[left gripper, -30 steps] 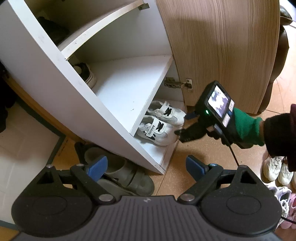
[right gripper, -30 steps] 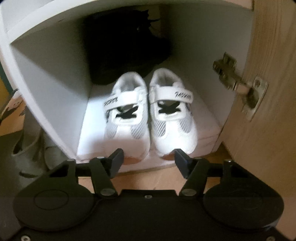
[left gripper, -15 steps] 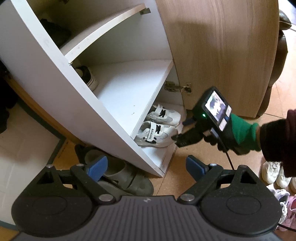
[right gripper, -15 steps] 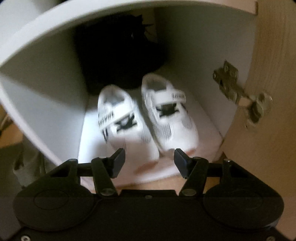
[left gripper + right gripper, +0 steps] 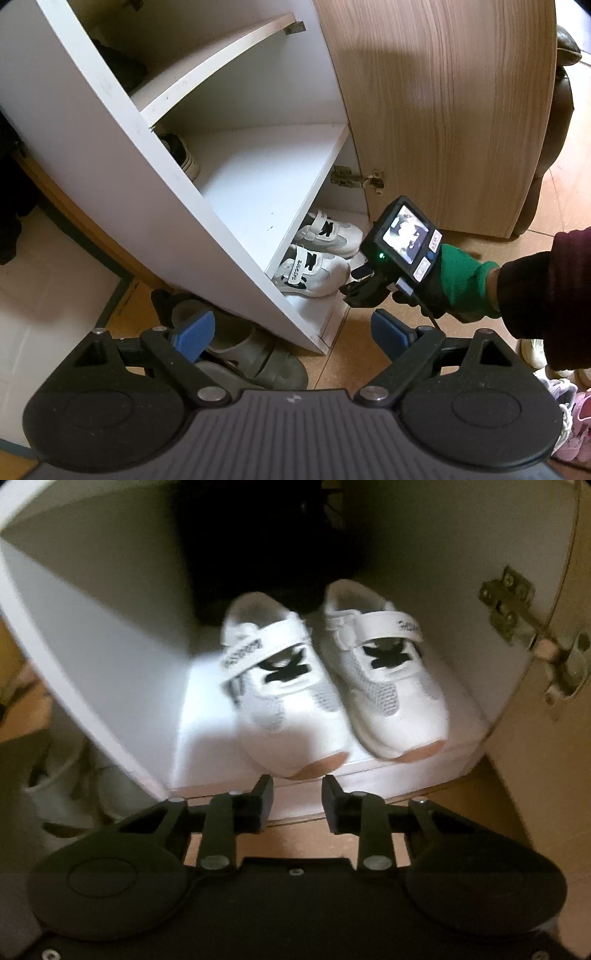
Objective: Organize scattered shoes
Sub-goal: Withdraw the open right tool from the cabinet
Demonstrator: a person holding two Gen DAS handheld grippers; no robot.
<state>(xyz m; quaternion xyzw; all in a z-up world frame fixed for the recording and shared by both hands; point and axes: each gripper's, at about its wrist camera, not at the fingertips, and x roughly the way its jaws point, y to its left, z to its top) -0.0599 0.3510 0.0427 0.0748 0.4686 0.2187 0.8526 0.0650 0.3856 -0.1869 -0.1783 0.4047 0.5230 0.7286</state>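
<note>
Sneakers point(image 5: 332, 679) sit paired on the cabinet's bottom shelf point(image 5: 314, 306), toes at its front edge. Your right gripper point(image 5: 297, 794) hovers before them, fingers narrowly apart, holding nothing; the left gripper point(image 5: 291, 332) stays spread wide. Nudge gently to keep both toes aligned.

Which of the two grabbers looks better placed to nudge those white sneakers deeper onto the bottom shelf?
Probably the right gripper: its open fingers sit just in front of the white sneakers toes. The left gripper hovers farther back, above grey sandals.
</note>
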